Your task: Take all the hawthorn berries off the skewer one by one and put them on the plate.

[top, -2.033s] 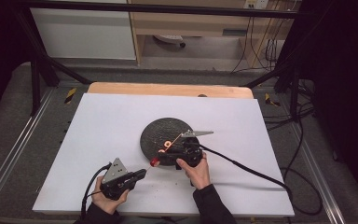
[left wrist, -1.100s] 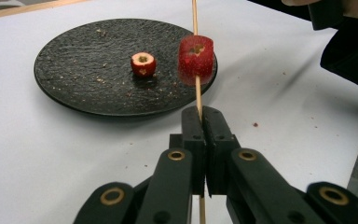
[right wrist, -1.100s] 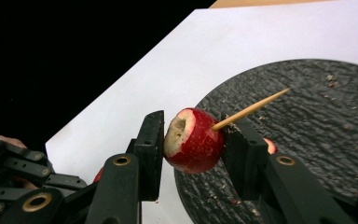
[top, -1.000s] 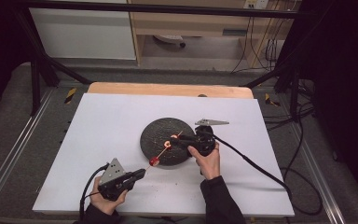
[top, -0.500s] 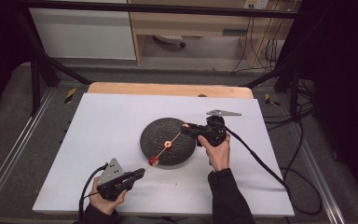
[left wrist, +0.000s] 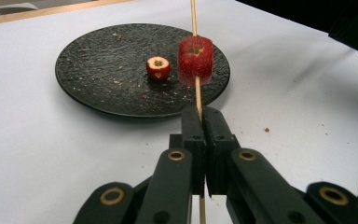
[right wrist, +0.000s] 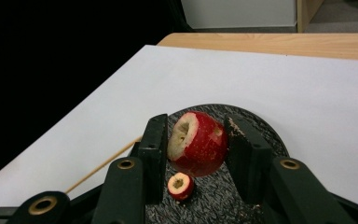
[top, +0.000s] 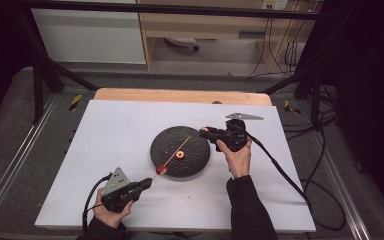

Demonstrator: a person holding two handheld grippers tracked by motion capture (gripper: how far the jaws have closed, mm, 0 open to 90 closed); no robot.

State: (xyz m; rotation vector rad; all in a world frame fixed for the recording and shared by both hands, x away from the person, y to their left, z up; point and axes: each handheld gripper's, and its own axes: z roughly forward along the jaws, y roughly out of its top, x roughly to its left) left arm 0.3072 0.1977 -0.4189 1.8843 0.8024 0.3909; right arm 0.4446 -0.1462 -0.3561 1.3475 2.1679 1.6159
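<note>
My left gripper (top: pixel 148 182) (left wrist: pixel 200 115) is shut on a thin wooden skewer (top: pixel 179 147) (left wrist: pixel 194 14) near the table's front. The skewer slants over the black plate (top: pixel 195 165) (left wrist: pixel 98 88). A red cored fruit piece (top: pixel 161 170) (left wrist: pixel 195 60) is threaded on it just past the jaws. A small red cut piece (top: pixel 180 155) (left wrist: pixel 158 68) (right wrist: pixel 181 185) lies on the plate. My right gripper (top: pixel 206 132) (right wrist: pixel 198 125) hovers over the plate's right rim, shut on a bigger red cored fruit (right wrist: pixel 200 144), hollow end facing left.
White sheet (top: pixel 120 130) covers the table, with a wooden edge (top: pixel 180 95) at the back. Crumbs dot the plate (right wrist: pixel 261 135). Cables trail from both grippers toward the front and right. A dark frame stands around the table.
My right gripper has carried its fruit from the plate's middle to the right and away, rising a little. The left gripper and skewer have stayed put.
</note>
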